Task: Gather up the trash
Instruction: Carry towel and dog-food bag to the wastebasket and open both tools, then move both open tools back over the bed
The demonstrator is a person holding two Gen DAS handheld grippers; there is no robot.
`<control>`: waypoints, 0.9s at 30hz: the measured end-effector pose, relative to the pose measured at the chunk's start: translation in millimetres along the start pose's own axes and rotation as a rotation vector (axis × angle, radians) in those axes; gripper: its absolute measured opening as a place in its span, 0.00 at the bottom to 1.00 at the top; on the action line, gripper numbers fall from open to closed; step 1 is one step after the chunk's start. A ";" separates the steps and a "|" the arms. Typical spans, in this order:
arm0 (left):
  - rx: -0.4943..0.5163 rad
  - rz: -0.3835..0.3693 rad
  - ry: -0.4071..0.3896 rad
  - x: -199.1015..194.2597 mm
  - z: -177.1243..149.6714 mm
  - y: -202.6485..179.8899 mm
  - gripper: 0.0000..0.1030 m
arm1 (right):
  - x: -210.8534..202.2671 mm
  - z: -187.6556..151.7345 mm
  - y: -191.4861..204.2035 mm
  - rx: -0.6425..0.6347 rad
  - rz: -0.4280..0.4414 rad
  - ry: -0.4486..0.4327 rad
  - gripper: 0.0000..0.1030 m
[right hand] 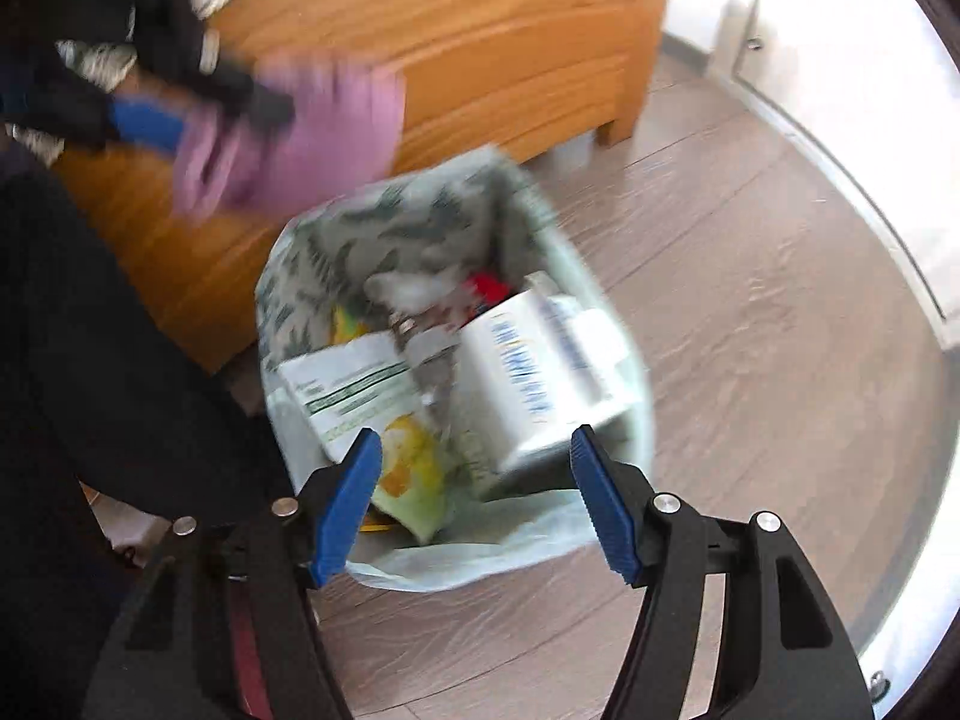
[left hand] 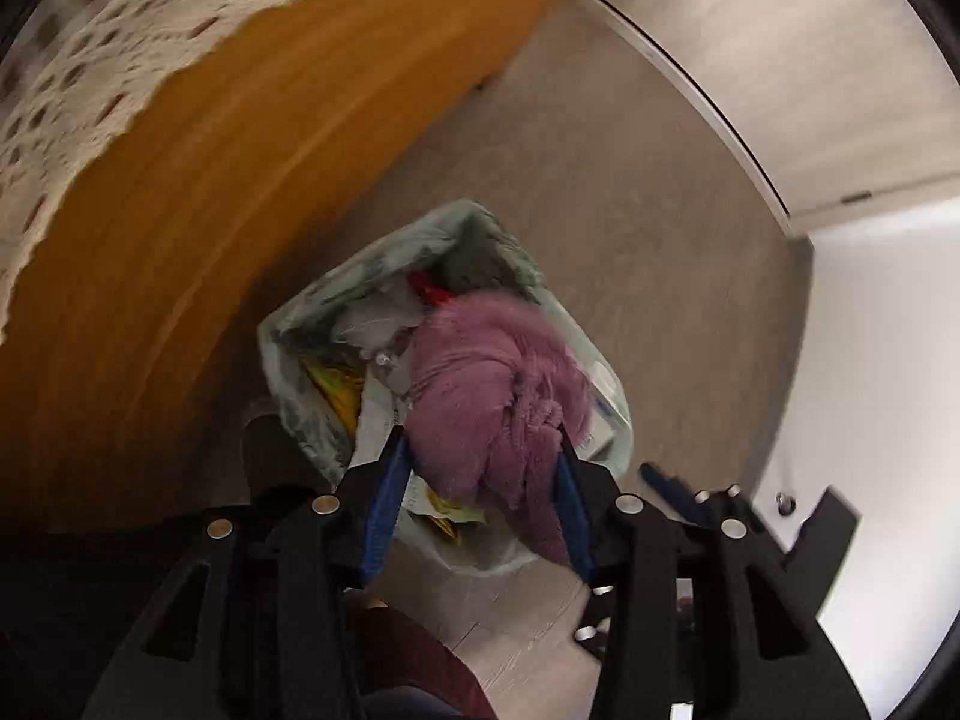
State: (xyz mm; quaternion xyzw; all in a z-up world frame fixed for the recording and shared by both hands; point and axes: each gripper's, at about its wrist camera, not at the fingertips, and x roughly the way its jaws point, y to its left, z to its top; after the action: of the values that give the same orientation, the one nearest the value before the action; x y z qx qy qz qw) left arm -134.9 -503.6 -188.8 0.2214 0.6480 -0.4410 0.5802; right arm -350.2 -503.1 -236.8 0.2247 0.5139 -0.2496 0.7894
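Note:
A bin lined with a pale green bag (right hand: 606, 300) stands on the floor beside a wooden bed frame, holding wrappers and a white carton (right hand: 540, 372). In the left wrist view my left gripper (left hand: 480, 450) is shut on a crumpled pink cloth (left hand: 486, 384), which hangs right above the bin (left hand: 288, 354). The right wrist view shows that gripper (right hand: 198, 102) and the pink cloth (right hand: 312, 132) blurred at upper left, above the bin's far-left corner. My right gripper (right hand: 477, 450) hovers over the bin's near rim, open, with nothing pressed between its blue pads (right hand: 354, 492).
The orange wooden bed frame (right hand: 468, 48) with a lace cover (left hand: 78, 60) runs along the bin's left side. Grey wood floor (right hand: 750, 360) stretches to the right. A white cabinet (left hand: 780, 60) and wall stand at the far right. A person's dark clothing (right hand: 90, 360) fills the left.

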 end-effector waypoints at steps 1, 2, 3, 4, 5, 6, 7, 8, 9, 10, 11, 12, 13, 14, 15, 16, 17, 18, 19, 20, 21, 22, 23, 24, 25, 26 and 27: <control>0.020 0.018 -0.016 -0.5 -3.3 -0.3 0.46 | -1.0 4.5 -2.7 0.012 0.003 -0.004 0.61; 0.032 0.048 -0.020 1.4 -5.0 -1.2 0.61 | -2.8 5.4 -6.2 0.018 0.000 -0.009 0.61; 0.034 0.081 -0.011 4.6 -7.3 -4.3 0.67 | -4.4 7.0 -7.9 0.019 -0.008 -0.012 0.61; 0.036 0.086 -0.004 6.7 -4.7 -8.3 0.69 | -5.4 8.1 -8.6 0.015 -0.014 -0.013 0.61; 0.040 0.066 -0.007 4.6 -5.6 -8.1 0.71 | -6.7 8.9 -9.2 0.011 -0.023 -0.017 0.61; 0.042 0.058 -0.011 4.3 1.4 -10.7 0.73 | -11.1 9.9 -10.1 0.011 -0.024 -0.019 0.61; 0.037 0.059 -0.011 2.6 1.8 -8.5 0.76 | -12.0 10.6 -10.1 0.013 -0.019 -0.019 0.61; 0.029 0.057 -0.008 2.9 2.6 -6.3 0.77 | -12.9 11.3 -9.5 0.012 -0.015 -0.019 0.61; 0.022 0.055 -0.008 2.2 3.0 -4.6 0.77 | -15.0 12.5 -8.5 0.006 -0.019 -0.020 0.61; 0.014 0.054 -0.011 2.6 6.4 -4.2 0.77 | -18.0 13.5 -8.1 -0.002 -0.023 -0.020 0.61; 0.009 0.050 -0.014 3.6 15.1 -10.6 0.77 | -19.5 14.2 -6.8 -0.008 -0.021 -0.020 0.61; 0.005 0.044 -0.015 2.9 18.2 -13.7 0.77 | -19.6 14.9 -4.6 -0.014 -0.015 -0.016 0.61; 0.001 0.044 -0.020 4.6 20.7 -15.3 0.77 | -15.9 14.8 -2.6 -0.020 -0.015 -0.013 0.61; 0.000 0.047 -0.028 2.4 20.6 -15.3 0.77 | -15.1 15.2 -0.1 -0.028 -0.021 -0.012 0.61; 0.002 0.044 -0.038 1.6 20.9 -13.7 0.77 | -15.6 15.2 2.0 -0.033 -0.024 -0.012 0.61; 0.009 0.037 -0.049 -1.1 20.5 -13.8 0.77 | -16.5 15.4 3.5 -0.035 -0.025 -0.013 0.61; 0.017 0.034 -0.060 -2.3 17.7 -11.9 0.77 | -16.7 14.4 6.8 -0.034 -0.030 -0.016 0.61; 0.026 0.034 -0.074 -4.6 17.3 -12.7 0.77 | -18.2 14.4 7.5 -0.033 -0.035 -0.017 0.61; 0.035 0.039 -0.086 -5.7 17.4 -14.2 0.77 | -20.5 15.0 7.5 -0.032 -0.039 -0.022 0.61; 0.043 0.035 -0.095 -9.0 17.0 -15.4 0.77 | -22.9 16.3 6.7 -0.031 -0.043 -0.029 0.61; 0.047 0.027 -0.103 -12.1 17.7 -16.6 0.77 | -26.1 17.8 5.4 -0.027 -0.049 -0.037 0.61; 0.047 0.025 -0.114 -16.3 17.5 -16.4 0.77 | -28.9 19.8 4.1 -0.023 -0.056 -0.041 0.61; 0.049 0.023 -0.129 -22.7 16.7 -15.9 0.77 | -32.1 21.8 4.1 -0.020 -0.063 -0.047 0.61; 0.054 0.013 -0.144 -28.4 15.7 -15.1 0.77 | -35.4 24.4 4.4 -0.022 -0.070 -0.054 0.61; 0.059 0.007 -0.158 -34.7 14.5 -13.4 0.77 | -38.1 27.7 5.7 -0.027 -0.076 -0.058 0.61; 0.062 0.006 -0.171 -41.2 13.7 -11.6 0.77 | -41.0 31.4 7.6 -0.034 -0.086 -0.064 0.61; 0.064 0.008 -0.188 -48.6 13.4 -9.4 0.77 | -44.5 36.1 10.8 -0.051 -0.101 -0.072 0.61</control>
State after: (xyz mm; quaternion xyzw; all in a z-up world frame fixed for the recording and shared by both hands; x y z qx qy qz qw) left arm -123.9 -508.6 -139.0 0.2001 0.5755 -0.4779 0.6328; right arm -333.6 -509.6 -181.2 0.1691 0.5019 -0.2842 0.7992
